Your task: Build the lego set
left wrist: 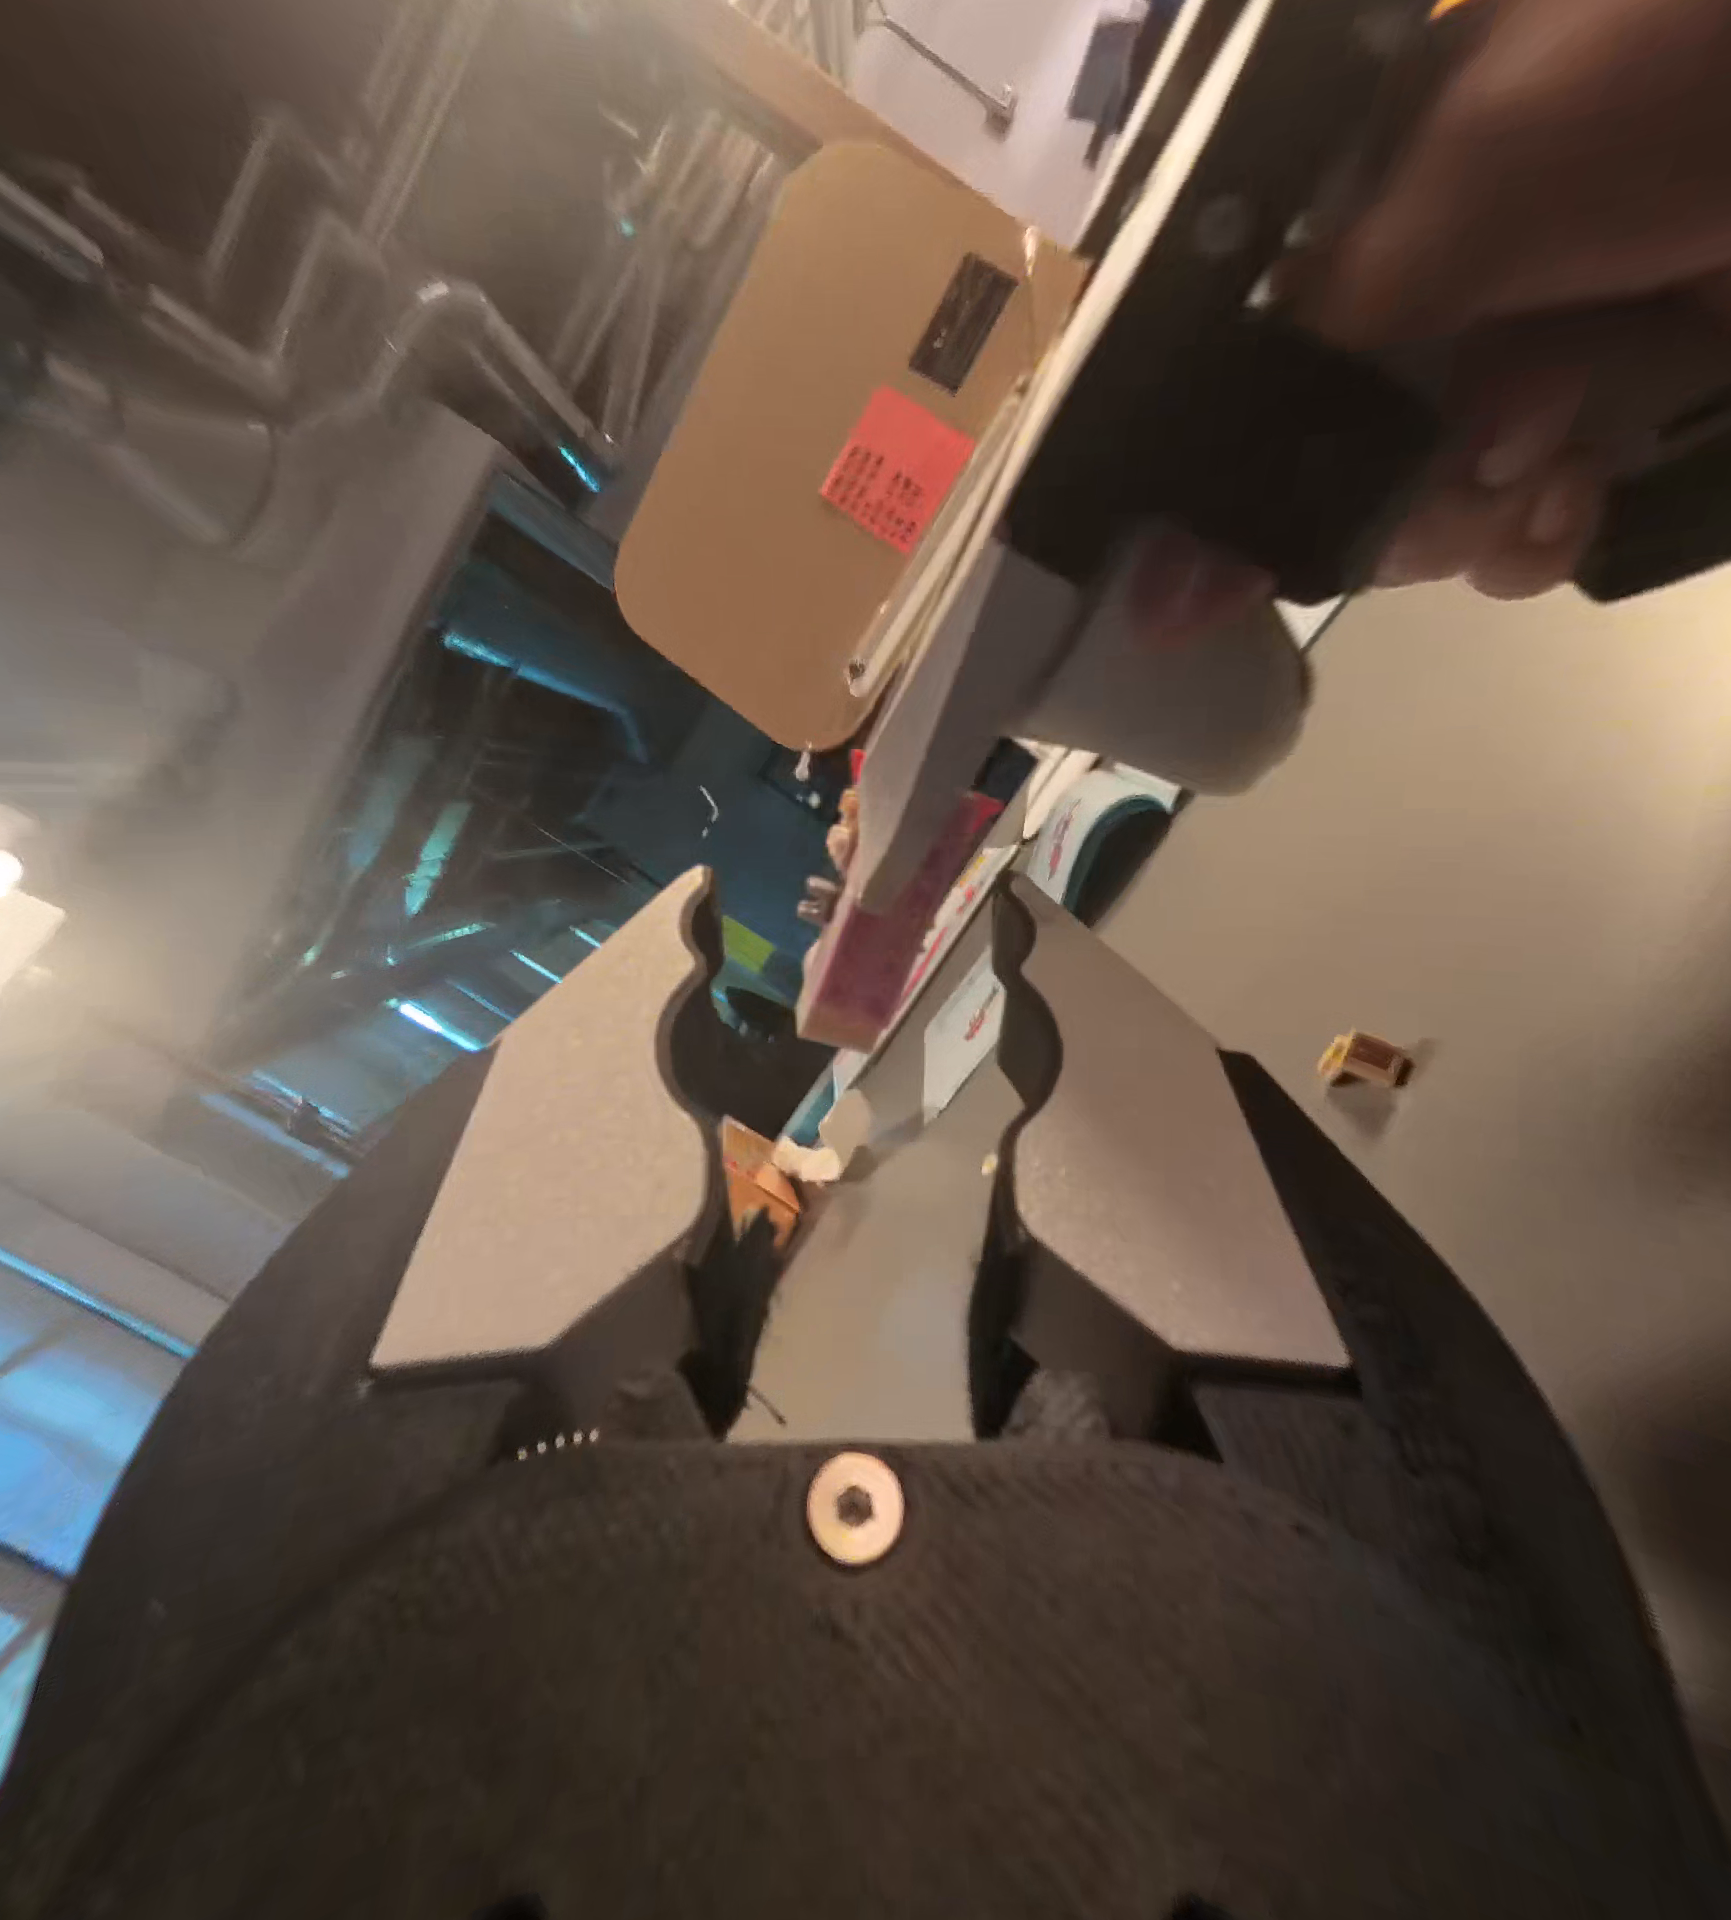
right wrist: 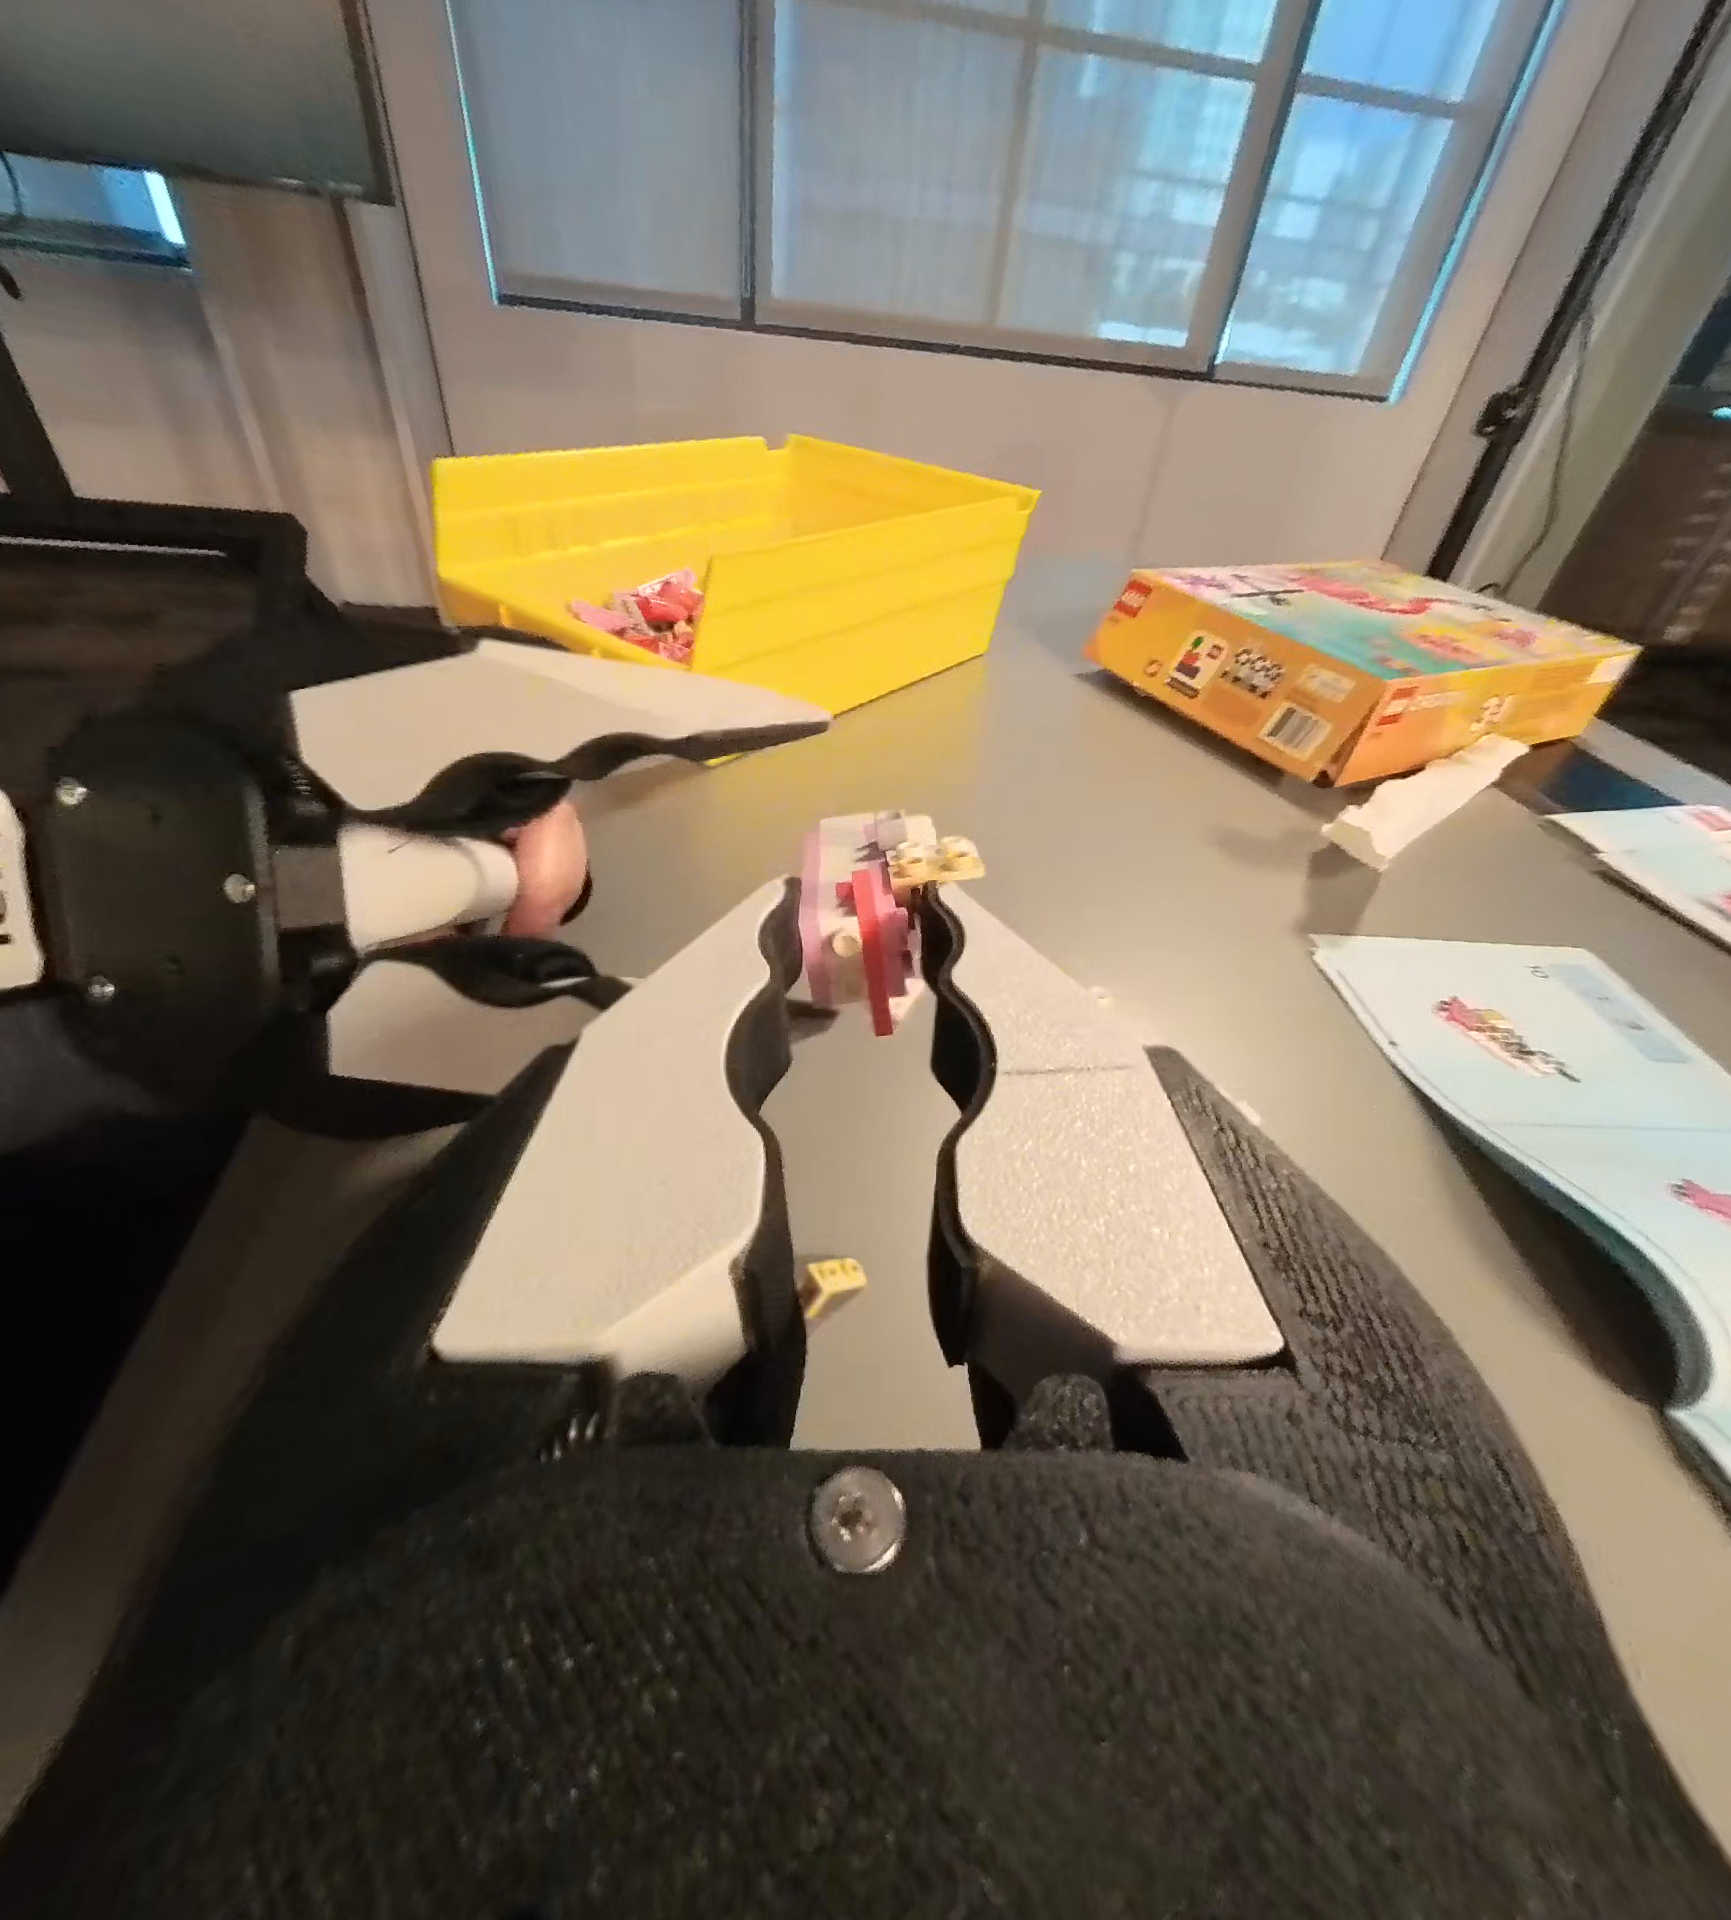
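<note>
Your right hand-held gripper (right wrist: 859, 925) pinches a small pink-and-lilac brick assembly (right wrist: 861, 914); only its view shows your left hand-held gripper (right wrist: 695, 862) spread, bare, above the grey desk (right wrist: 1100, 831).

Bin (right wrist: 736, 561) behind-left on table (right wrist: 1100, 831), box (right wrist: 1360, 675) behind-right, booklets (right wrist: 1588, 1091) right

A grey table (right wrist: 1131, 883) is being seen carrying a yellow bin (right wrist: 840, 561) of pink and red bricks at the far side, with an orange cardboard box (right wrist: 1360, 675) lying flat to its right and a torn white wrapper (right wrist: 1412, 805) resting just beside the box. Pale blue instruction booklets (right wrist: 1567, 1101) are lying open along the right edge. A small yellow brick (right wrist: 833, 1278) is lying alone on the near surface.
</note>
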Motion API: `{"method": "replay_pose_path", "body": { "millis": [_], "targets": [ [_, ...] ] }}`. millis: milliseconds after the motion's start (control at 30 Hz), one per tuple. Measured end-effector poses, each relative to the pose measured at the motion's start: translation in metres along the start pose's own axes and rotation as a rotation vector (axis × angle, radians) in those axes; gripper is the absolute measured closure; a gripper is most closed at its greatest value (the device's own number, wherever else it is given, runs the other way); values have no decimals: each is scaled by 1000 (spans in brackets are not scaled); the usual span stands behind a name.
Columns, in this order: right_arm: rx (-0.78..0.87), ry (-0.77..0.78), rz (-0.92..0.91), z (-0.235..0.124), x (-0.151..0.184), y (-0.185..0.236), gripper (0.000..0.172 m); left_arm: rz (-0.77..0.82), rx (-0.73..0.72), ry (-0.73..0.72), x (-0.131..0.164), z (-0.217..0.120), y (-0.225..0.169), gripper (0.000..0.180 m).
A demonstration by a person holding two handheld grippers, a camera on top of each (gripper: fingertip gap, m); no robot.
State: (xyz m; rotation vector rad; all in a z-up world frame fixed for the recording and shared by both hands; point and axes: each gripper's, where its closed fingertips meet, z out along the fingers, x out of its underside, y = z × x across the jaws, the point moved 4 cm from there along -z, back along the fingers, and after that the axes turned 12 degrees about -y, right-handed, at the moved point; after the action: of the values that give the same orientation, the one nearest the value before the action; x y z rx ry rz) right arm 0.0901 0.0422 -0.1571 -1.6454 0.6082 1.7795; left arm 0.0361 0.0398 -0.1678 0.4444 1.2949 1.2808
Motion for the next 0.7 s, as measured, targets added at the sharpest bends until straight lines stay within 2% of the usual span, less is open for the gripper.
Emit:
{"method": "replay_pose_path", "body": {
  "millis": [33,100,167,300,400,533,633,700],
  "targets": [
    [-7,-4,16,0,1,1,151,3,-6,11,2,0,1,132],
    [-6,-15,36,1,0,1,151,17,7,23,4,0,-2,152],
    [-6,-22,65,1,-1,0,151,54,6,24,5,1,-4,159],
    [-12,-24,118,2,1,1,151,122,2,51,7,0,-5,162],
    [-12,-55,117,2,-2,0,151,62,-11,71,8,1,-2,165],
    [0,-119,116,-4,-9,-8,137,-199,-83,97,19,-2,17,165],
    [-19,-167,145,-6,-12,-10,127,-549,-62,0,20,-5,29,165],
    [-25,-191,103,-5,-13,-7,120,-863,-7,-132,14,-8,35,165]
  ]
}}
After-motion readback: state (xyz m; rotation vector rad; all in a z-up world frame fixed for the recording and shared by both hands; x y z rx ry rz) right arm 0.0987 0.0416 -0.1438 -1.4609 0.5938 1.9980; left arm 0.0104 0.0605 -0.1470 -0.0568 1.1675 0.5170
